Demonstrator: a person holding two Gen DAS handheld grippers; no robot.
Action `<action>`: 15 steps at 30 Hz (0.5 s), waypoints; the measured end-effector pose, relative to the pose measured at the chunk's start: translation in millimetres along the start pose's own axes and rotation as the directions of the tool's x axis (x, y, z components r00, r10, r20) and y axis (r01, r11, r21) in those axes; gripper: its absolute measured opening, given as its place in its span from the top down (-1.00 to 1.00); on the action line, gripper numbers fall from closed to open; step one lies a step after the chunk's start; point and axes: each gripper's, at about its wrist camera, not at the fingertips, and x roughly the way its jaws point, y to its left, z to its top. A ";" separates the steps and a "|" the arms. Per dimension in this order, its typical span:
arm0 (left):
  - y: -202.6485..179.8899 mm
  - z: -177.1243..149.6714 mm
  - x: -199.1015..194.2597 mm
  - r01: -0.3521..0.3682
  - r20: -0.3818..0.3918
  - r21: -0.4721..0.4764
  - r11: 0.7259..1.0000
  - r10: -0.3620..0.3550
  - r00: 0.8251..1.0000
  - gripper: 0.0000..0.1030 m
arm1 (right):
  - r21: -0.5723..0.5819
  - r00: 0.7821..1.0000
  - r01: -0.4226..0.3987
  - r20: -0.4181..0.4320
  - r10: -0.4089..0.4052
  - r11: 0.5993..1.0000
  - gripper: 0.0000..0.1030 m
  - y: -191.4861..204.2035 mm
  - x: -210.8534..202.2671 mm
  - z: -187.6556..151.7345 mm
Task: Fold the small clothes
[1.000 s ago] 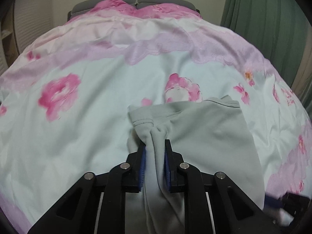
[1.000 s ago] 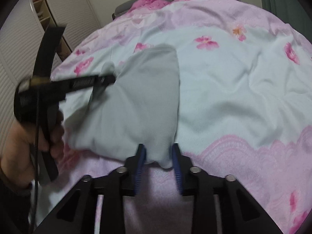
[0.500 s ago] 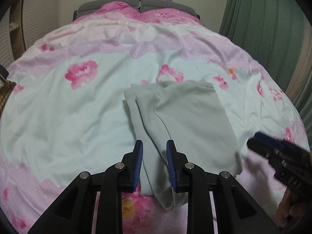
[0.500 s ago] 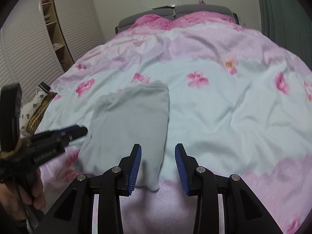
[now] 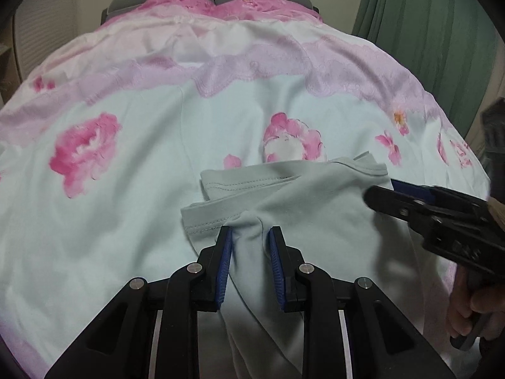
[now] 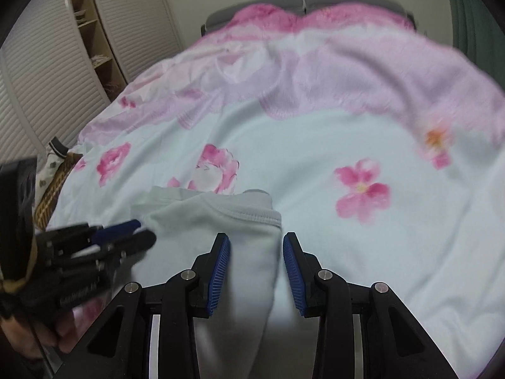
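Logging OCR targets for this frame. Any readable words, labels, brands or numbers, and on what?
None can be read.
Left gripper: pale lettering printed along its black body in the right wrist view, too blurred to read.
Grey garment, floral bedspread, right gripper: no text, label or number visible.

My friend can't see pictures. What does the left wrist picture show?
A tool with blue pads pinches a bunched fold of a grey garment lying on a bed with a pale cover printed with pink flowers. A second tool, held in a hand, reaches in from the right to the garment's far corner. Green curtains hang behind.
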 end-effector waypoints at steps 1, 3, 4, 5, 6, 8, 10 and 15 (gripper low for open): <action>0.0 0.8 1.2 0.003 0.007 -0.001 1.000 -0.003 1.000 0.64 | 0.004 1.000 -0.001 0.008 0.001 1.000 0.86 -1.0 1.0 -0.7; 1.2 7.4 3.8 0.010 0.014 -0.005 1.000 -0.010 1.000 0.72 | 0.015 0.999 0.007 0.035 -0.007 1.000 0.86 -2.0 -1.8 -3.3; 1.5 12.1 4.7 0.013 0.017 -0.005 1.000 -0.013 1.000 0.76 | 0.022 0.998 0.013 0.053 -0.014 1.000 0.86 -2.2 -4.4 -4.9; 0.9 18.7 5.7 0.011 0.022 0.004 1.000 -0.011 1.000 0.77 | 0.026 0.997 0.020 0.069 -0.022 0.999 0.86 -2.1 -6.3 -6.4; -1.2 24.8 6.4 0.002 0.028 0.019 1.000 -0.003 1.000 0.77 | 0.029 0.996 0.029 0.084 -0.031 0.999 0.86 -1.8 -7.3 -8.1; -4.4 31.8 9.2 -0.007 0.032 0.049 0.999 0.005 0.999 0.77 | 0.034 0.996 0.040 0.080 -0.042 0.999 0.85 -1.8 -3.3 -10.2; -6.5 31.8 10.5 -0.012 0.014 0.072 0.997 0.011 1.000 0.77 | 0.055 0.998 0.034 0.048 -0.036 0.998 0.73 -4.5 1.4 -10.9; -5.7 12.2 -18.0 -0.035 0.038 0.074 0.997 0.032 0.999 0.51 | 0.046 0.996 0.028 0.082 -0.031 0.999 0.09 -3.6 -20.0 -13.5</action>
